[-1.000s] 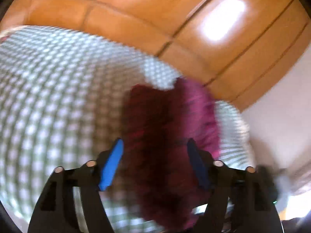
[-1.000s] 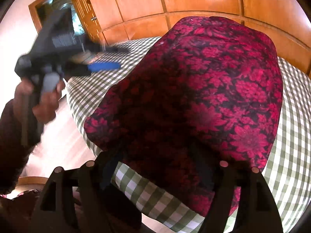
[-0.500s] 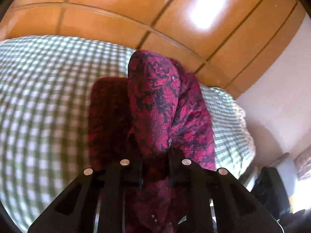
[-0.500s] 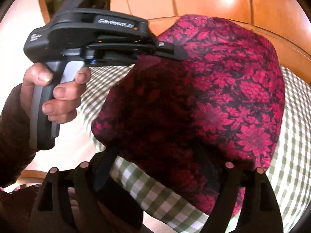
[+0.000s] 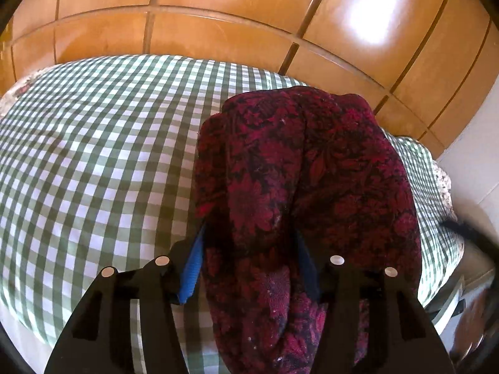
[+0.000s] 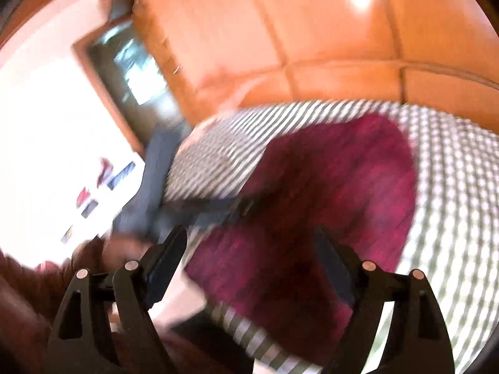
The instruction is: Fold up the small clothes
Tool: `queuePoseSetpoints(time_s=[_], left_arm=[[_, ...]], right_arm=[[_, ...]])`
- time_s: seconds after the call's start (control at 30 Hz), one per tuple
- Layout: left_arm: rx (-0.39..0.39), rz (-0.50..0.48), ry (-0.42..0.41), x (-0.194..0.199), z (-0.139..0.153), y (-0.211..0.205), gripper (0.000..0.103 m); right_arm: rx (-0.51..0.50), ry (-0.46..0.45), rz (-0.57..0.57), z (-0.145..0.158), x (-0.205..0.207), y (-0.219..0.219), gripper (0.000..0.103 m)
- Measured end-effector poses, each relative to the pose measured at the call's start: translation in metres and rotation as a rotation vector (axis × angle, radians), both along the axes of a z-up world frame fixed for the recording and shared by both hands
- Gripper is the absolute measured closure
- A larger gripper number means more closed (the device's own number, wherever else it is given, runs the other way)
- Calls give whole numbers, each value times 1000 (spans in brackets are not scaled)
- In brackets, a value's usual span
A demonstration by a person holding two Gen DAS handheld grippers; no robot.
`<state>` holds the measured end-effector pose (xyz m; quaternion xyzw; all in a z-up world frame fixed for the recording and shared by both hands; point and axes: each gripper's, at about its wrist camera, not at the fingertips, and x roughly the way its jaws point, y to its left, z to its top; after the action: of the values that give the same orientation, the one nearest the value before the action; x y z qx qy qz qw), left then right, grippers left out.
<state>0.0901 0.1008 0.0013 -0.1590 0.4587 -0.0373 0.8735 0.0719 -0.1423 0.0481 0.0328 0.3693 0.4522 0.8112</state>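
Observation:
A dark red floral garment lies folded lengthwise on the green-and-white checked bed. My left gripper points down over its near end. Its jaws are opening, and a ridge of the cloth still stands between the blue pads without being pinched. The right wrist view is smeared by motion. There my right gripper hangs wide open above the garment, with nothing held. The left gripper shows there as a dark blur at the cloth's left edge.
Glossy wooden wardrobe panels stand behind the bed. The bed edge and the floor lie near me. A dark framed doorway is at the left of the right wrist view. A person's hand and sleeve show at the lower left.
The left gripper shut on a fold of the garment, carried it down onto the bed, and its jaws have now spread. The right gripper has lifted off the cloth, still open.

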Motion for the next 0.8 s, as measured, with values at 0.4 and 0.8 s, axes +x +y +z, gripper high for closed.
queuePoseSetpoints(time_s=[0.4,0.8], left_arm=[[40,-14,-1,-8,-14,-8,45],[-131,-72,-14,-3,-29,22,36]], right_arm=[[-244,147,-180,-68,126,36,20],[96,380,-168,-98,76,-61,2]])
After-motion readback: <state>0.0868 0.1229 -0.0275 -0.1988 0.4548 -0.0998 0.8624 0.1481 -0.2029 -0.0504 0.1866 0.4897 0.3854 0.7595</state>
